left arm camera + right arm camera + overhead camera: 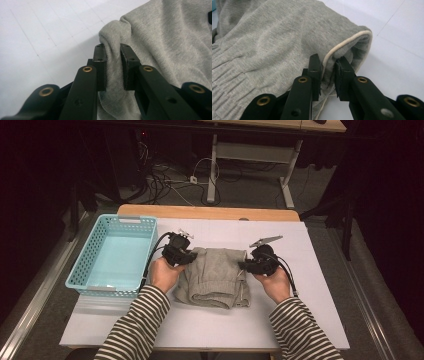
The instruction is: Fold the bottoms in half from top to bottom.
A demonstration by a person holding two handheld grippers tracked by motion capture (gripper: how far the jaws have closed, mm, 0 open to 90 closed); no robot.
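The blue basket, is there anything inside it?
The blue basket looks empty: its pale floor shows bare in the high view. The near wall hides a thin strip of floor behind it. The grey garment lies beside it on the table, not inside.

1. You have a grey knit garment (pixel 216 277), folded into a rumpled bundle, lying at the middle of the desk (pixel 320 270).
2. Its ribbed hem faces you, and a pale trim runs along its right edge.
3. Both side edges are pinched and bunched up off the surface.

Both tongs, left (pixel 186 254) and right (pixel 248 265), clamped closed.
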